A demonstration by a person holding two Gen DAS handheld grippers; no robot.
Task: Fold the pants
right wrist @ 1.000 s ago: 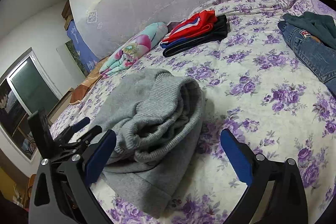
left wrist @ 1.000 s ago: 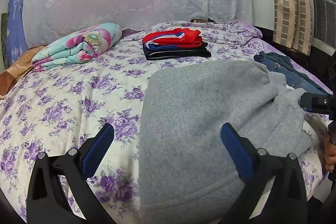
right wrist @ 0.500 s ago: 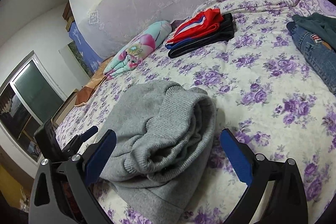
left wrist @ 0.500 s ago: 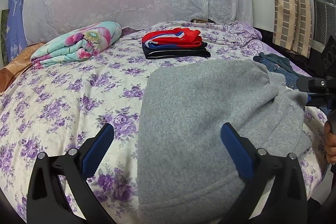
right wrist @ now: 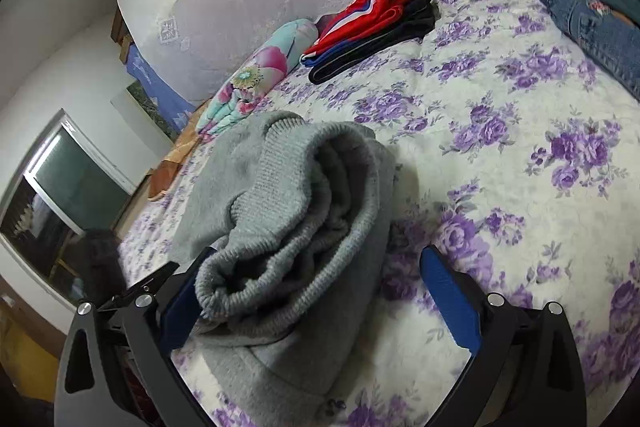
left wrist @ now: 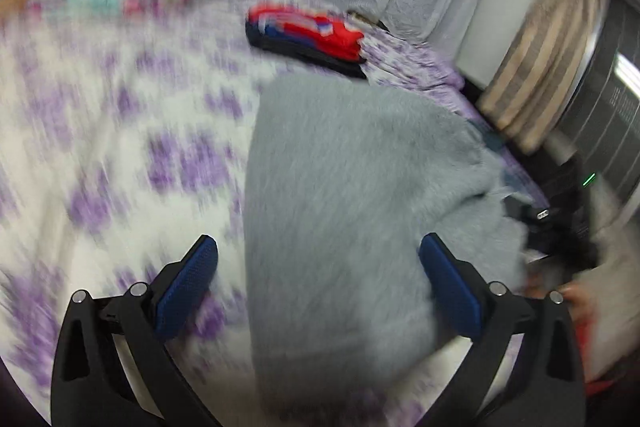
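Grey fleece pants (right wrist: 296, 227) are lying bunched on the floral bed (right wrist: 520, 155), the ribbed waistband end facing the right gripper (right wrist: 320, 303), which is standing wide open around it, gripping nothing. Long axis is running away leftward toward the left gripper (left wrist: 320, 291), also gaping and empty over flat cloth; the right one is sitting nearer the bunched end.

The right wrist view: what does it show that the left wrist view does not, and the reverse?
Only the right wrist view shows the blue jeans, the window and the ribbed waistband opening of the gray pants. Only the left wrist view, which is blurred, shows the striped curtain. Both share the gray pants, the red and dark folded stack, the rolled floral blanket and the purple-flowered bedspread.
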